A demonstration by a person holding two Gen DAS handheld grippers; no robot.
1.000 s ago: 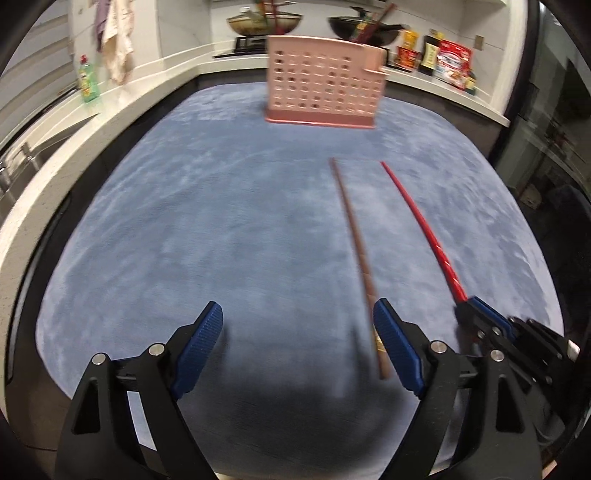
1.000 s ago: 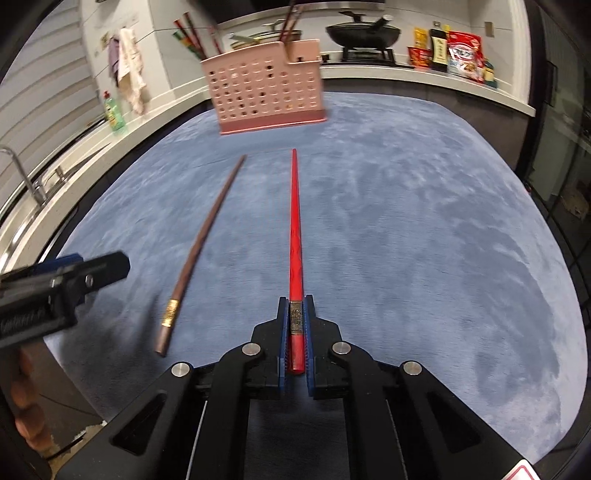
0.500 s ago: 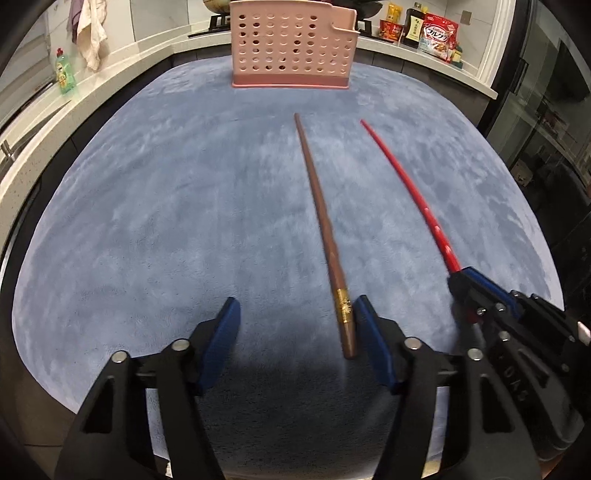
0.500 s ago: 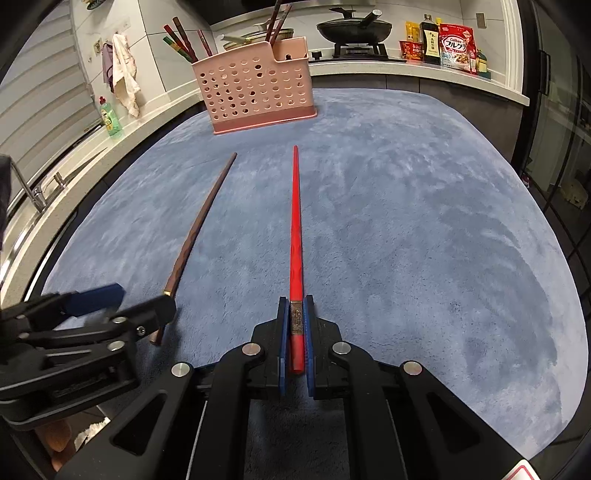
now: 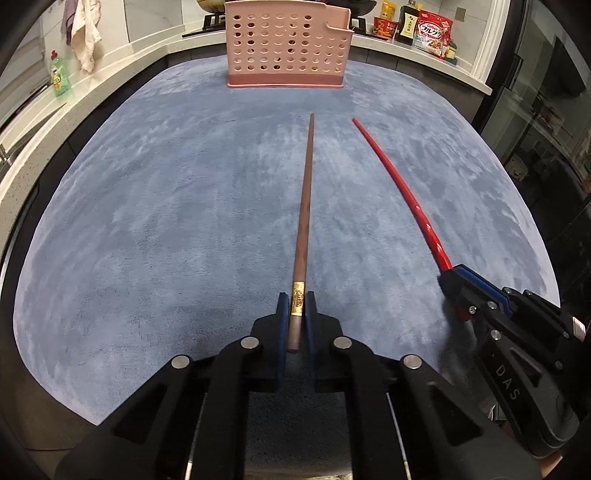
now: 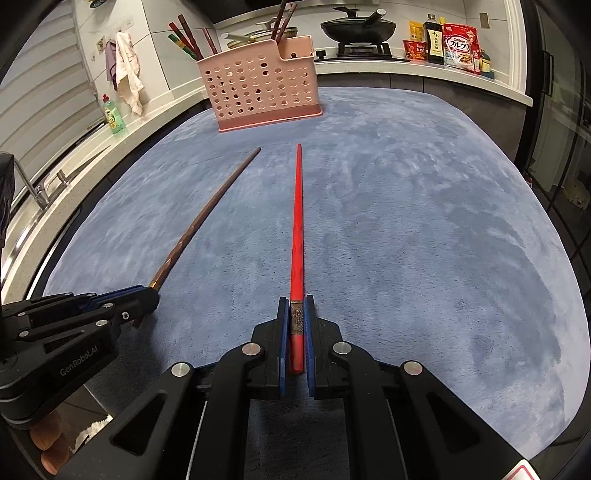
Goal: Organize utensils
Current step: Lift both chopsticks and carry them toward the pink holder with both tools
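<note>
Kitchen setting: a tabletop [image 5: 166,221] covered in blue plush fabric, bordered by white counters. A pink perforated plastic utensil basket [image 5: 288,44] is stood at the far edge of the tabletop; in the right wrist view chopsticks are seen sticking up out of its compartments, which ones cannot be told.

Left hand-held gripper [image 5: 295,314]: jaws have just been closing and are now pressed onto the thick end of a long brown wooden chopstick with a gold band [image 5: 304,206]. The gold band is seated between the blue pads. The chopstick is pointed straight toward the basket, its tip well short of the basket's base.

Right hand-held gripper [image 6: 296,321]: pinched on the thick end of a long red chopstick with a dark patterned band [image 6: 297,221]. The patterned band is held between the pads. The red tip is also aimed at the basket, short of it and toward its right end.

The two chopsticks are set side by side in front of the basket, brown on the left, red on the right, apart from each other. Whether the shafts are lifted off the fabric cannot be told.

A green dish soap bottle [image 6: 112,114] is stood on the counter left of the basket; a dark wok [image 6: 356,27] sits on the stove behind it.
</note>
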